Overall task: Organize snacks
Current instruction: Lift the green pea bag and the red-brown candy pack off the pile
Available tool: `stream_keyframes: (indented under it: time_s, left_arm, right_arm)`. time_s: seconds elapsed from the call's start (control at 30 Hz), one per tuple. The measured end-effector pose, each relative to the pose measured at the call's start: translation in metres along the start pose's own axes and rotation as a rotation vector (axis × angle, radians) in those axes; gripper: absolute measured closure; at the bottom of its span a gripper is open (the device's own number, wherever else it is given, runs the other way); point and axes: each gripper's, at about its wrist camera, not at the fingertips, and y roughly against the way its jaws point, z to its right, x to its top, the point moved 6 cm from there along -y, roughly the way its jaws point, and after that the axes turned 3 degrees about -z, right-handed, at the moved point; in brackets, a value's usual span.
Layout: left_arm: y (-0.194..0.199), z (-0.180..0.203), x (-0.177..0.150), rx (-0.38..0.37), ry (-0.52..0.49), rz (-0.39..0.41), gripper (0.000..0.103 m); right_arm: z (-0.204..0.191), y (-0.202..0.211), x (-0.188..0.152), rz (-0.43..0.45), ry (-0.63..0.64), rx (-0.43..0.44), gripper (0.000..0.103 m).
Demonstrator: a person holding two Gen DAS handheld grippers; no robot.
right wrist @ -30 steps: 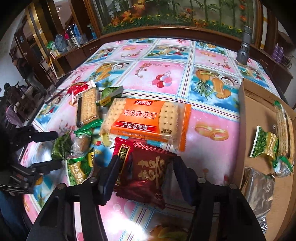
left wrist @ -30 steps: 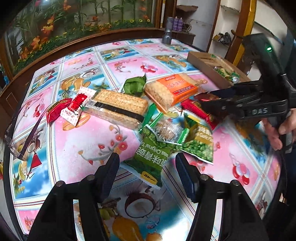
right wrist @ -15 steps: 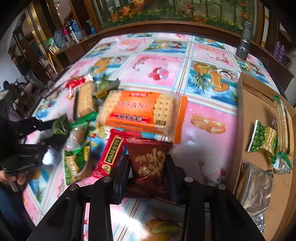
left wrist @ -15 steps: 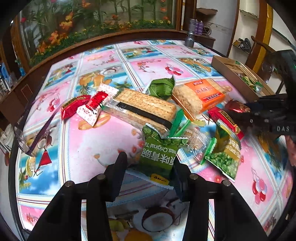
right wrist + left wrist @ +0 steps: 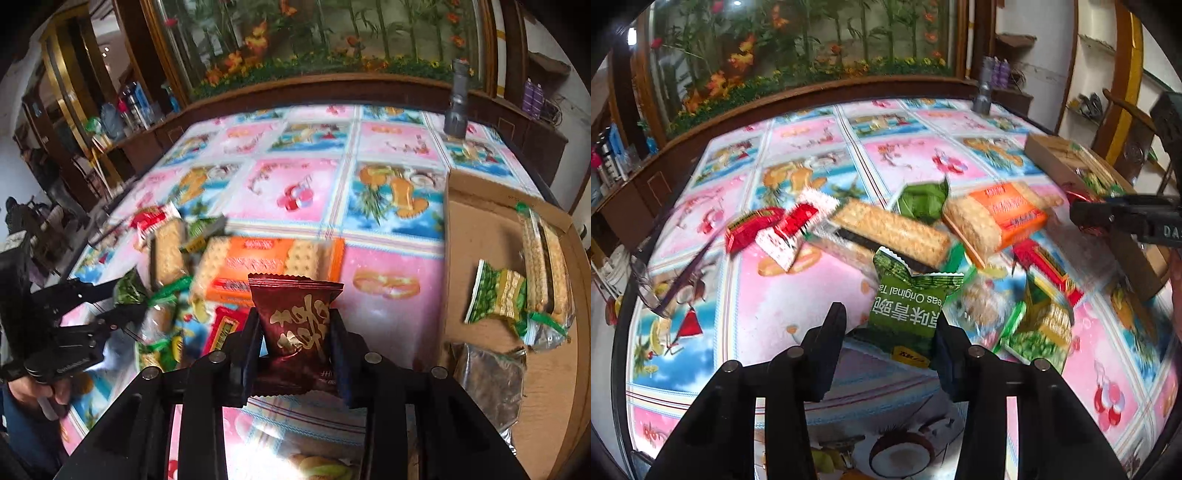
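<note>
The right claw (image 5: 295, 347) has just been closing and now pinches a dark red snack packet (image 5: 295, 321) lifted above the tabletop (image 5: 391, 258). The left claw (image 5: 890, 332), also just closing, grips a green pea packet (image 5: 908, 310) raised at the near edge of the snack pile; the cardboard box (image 5: 480, 266) lies just right.

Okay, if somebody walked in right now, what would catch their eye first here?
Probably the two raised packets: the right gripper pinches a dark red snack packet, the left gripper a green pea packet. Behind them, loose snacks clutter the bright fruit-print tablecloth.
</note>
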Motion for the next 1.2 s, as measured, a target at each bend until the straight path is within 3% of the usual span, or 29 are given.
stream_keyframes:
  time_s: [0.2,0.4,0.57,1.2]
  left_arm:
    - [0.016,0.007,0.021,-0.024,0.122,0.142,0.06]
    - [0.029,0.008,0.041,-0.04,0.244,0.241,0.06]
    - [0.029,0.014,0.049,-0.078,0.285,0.242,0.06]
    - [0.023,0.018,0.045,-0.038,0.234,0.228,0.06]
  right_arm:
    - [-0.012,0.014,0.008,0.101,0.028,0.016,0.066]
    - [-0.01,0.01,0.008,0.102,0.013,0.016,0.066]
    - [-0.006,0.008,0.009,0.105,-0.004,0.013,0.066]
    - [0.009,0.016,0.012,0.128,-0.059,0.023,0.066]
